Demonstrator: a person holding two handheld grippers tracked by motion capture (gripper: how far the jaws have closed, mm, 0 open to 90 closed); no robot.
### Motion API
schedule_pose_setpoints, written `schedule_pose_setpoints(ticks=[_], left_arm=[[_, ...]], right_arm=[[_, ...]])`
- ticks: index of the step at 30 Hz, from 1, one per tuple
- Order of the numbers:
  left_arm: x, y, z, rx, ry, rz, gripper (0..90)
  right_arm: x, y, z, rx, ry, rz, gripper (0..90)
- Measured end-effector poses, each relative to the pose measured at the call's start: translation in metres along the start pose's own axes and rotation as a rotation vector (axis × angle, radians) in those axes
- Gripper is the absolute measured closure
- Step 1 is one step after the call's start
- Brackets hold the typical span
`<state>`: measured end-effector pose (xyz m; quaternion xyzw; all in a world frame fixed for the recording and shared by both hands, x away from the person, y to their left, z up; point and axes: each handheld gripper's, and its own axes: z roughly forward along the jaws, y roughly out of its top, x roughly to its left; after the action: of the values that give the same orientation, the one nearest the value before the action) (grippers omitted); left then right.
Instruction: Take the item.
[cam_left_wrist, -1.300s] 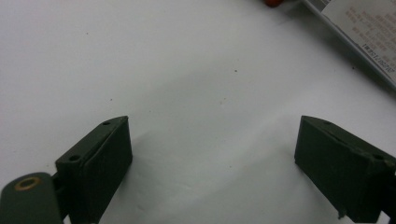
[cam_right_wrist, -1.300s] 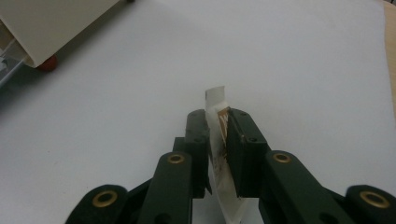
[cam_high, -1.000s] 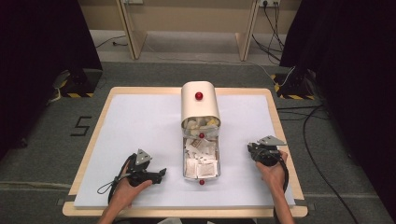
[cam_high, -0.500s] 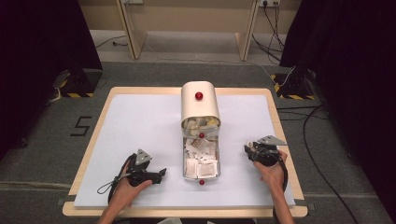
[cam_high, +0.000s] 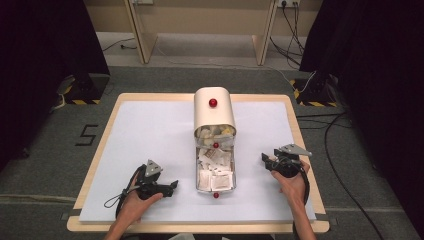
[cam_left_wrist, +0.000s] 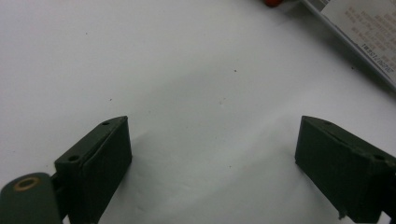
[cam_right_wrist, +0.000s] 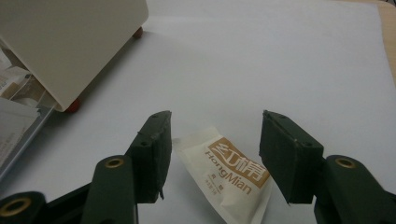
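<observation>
Sugar packet (cam_right_wrist: 229, 179), white with brown "HongMian" lettering, lies flat on the white surface (cam_right_wrist: 280, 60) between the two jaws of my right tongs (cam_right_wrist: 212, 158). Those jaws have just been opening, and now they stand apart on either side of the packet without pressing it; the packet rests loose on the sheet. In the high view my right tongs (cam_high: 270, 161) sit near the right edge of the surface, to the right of the cream box (cam_high: 214, 111) with the red knob (cam_high: 213, 103). The box's metal drawer (cam_high: 215, 167) is pulled out toward me, full of white packets. From the right tongs' own camera the cream box (cam_right_wrist: 70, 42) stands up and to the left, well clear of the packet.

My left tongs (cam_high: 170, 186) rest low on the surface to the left of the drawer. Seen along their jaws, the left tongs (cam_left_wrist: 212, 156) gape wide with bare white sheet between them, holding nothing.
</observation>
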<state>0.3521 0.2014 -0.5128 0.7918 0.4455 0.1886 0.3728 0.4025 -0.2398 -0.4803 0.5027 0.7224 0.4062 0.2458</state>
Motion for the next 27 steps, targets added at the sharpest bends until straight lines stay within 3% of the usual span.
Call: schedule_pose_setpoints(ticks=[27], left_arm=[[0.0, 0.0, 0.0, -0.001, -0.001, 0.0, 10.2]], right_arm=[[-0.006, -0.002, -0.013, 0.01, -0.013, 0.054, 33.1]])
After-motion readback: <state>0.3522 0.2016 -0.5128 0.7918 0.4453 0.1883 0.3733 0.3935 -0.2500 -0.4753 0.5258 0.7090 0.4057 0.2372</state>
